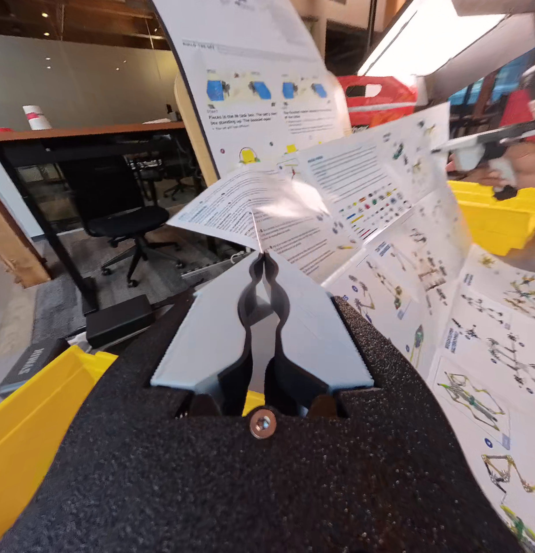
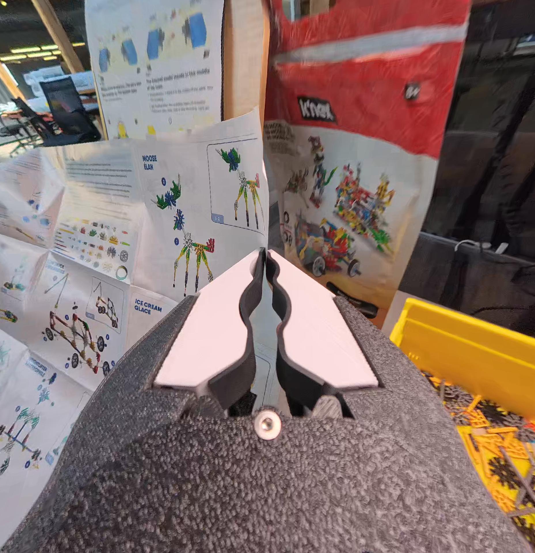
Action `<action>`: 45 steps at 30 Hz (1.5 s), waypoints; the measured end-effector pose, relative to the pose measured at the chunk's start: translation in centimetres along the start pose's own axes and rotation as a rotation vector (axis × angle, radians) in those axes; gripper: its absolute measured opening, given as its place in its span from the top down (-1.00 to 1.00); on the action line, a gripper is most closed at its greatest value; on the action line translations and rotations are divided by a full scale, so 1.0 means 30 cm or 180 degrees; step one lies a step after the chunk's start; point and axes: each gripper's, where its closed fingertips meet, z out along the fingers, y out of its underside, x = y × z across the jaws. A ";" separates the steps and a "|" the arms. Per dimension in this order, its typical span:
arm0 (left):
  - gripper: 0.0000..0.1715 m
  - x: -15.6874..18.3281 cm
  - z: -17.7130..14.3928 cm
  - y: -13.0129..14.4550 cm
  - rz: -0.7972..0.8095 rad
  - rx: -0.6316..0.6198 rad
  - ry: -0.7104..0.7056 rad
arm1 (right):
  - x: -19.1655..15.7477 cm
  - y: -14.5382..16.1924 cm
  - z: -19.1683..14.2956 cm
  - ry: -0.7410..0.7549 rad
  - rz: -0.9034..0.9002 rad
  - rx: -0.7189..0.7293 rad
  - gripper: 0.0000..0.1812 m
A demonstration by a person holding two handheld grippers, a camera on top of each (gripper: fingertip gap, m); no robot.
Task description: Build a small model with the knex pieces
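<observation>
A large unfolded white instruction sheet (image 1: 409, 299) with coloured model drawings hangs in the air between both grippers. My left gripper (image 1: 263, 254) is shut on a folded edge of it, with one flap bending off to the left. My right gripper (image 2: 264, 251) is shut on the right edge of the same sheet (image 2: 110, 239). In the left wrist view the right gripper (image 1: 439, 148) shows blurred at the upper right, held by a hand.
A yellow bin (image 2: 469, 344) holding several small construction pieces (image 2: 493, 449) lies at the right; yellow bin walls (image 1: 499, 221) also show by the left gripper. A red and white toy bag (image 2: 364, 89) and a board with a printed page (image 1: 260, 89) stand behind. A desk and an office chair (image 1: 122, 209) are at the left.
</observation>
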 end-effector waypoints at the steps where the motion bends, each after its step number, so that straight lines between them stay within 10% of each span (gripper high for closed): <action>1: 1.00 -0.020 0.041 0.011 0.0067 -0.0109 -0.0093 | 0.013 -0.037 -0.015 0.0067 -0.0063 0.0129 1.00; 8: 1.00 -0.168 0.304 -0.023 0.0736 -0.0509 -0.0571 | 0.087 -0.211 -0.016 0.0581 -0.0432 0.0765 1.00; 13: 0.97 -0.244 0.395 0.085 0.0575 -0.0652 -0.0658 | 0.195 -0.148 0.053 0.0958 -0.0422 0.0633 1.00; 18: 0.93 -0.286 0.403 0.257 0.0698 -0.1256 -0.0736 | 0.241 -0.067 0.116 0.1098 -0.0394 0.0378 1.00; 30: 0.97 -0.292 0.400 0.314 0.0502 -0.1634 -0.0753 | 0.293 -0.028 0.152 0.1359 -0.0220 0.0232 0.99; 36: 0.91 -0.297 0.308 0.234 0.0335 -0.1538 -0.1035 | 0.273 -0.019 0.032 0.1612 -0.0085 0.0293 0.54; 41: 0.90 -0.065 0.214 0.176 0.0135 -0.1516 -0.0527 | 0.026 0.037 -0.064 0.1148 -0.0189 0.0275 0.53; 45: 0.88 0.224 0.179 0.397 -0.0019 -0.2216 0.0014 | -0.230 0.350 -0.007 0.0470 -0.0532 -0.0908 0.52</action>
